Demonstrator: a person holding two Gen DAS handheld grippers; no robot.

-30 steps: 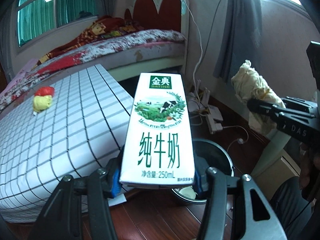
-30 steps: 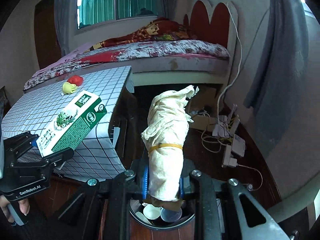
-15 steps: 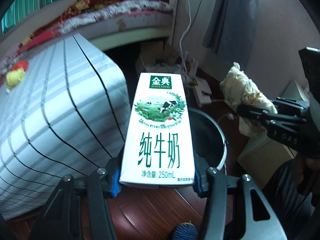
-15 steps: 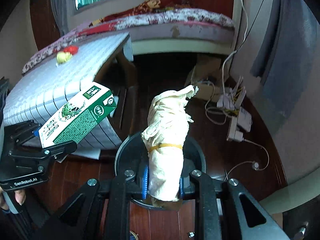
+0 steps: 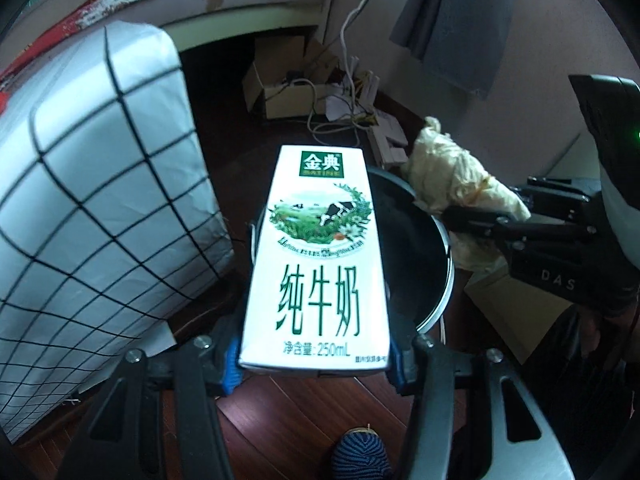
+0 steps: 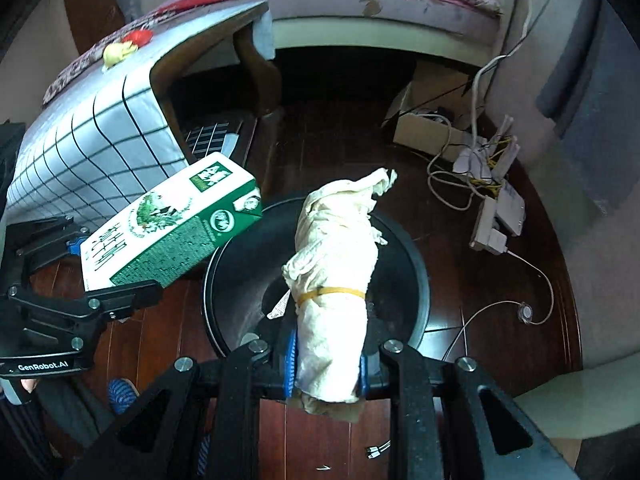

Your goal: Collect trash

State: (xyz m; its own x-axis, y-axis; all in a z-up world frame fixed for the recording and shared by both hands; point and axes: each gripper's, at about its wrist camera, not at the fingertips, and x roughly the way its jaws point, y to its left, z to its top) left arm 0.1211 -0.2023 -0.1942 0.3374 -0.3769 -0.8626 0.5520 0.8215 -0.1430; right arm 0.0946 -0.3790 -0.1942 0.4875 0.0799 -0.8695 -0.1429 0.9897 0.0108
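My left gripper (image 5: 314,358) is shut on a white and green milk carton (image 5: 318,264) and holds it tilted over the near left rim of a round black trash bin (image 5: 436,264) on the floor. My right gripper (image 6: 326,364) is shut on a crumpled cream paper roll (image 6: 336,280) bound by a yellow rubber band, held above the same bin (image 6: 416,264). The carton (image 6: 168,220) and left gripper (image 6: 100,296) show at the left of the right wrist view. The paper roll (image 5: 452,172) and right gripper (image 5: 520,220) show at the right of the left wrist view.
A table with a white checked cloth (image 5: 80,200) stands left of the bin, with a yellow and red toy (image 6: 120,46) on it. A bed (image 6: 380,4) lies behind. Cables and power strips (image 6: 488,200) and a cardboard box (image 5: 280,88) lie on the wooden floor.
Both grippers have tilted down and moved in over the bin. The carton and paper roll now hang above its opening, still held.
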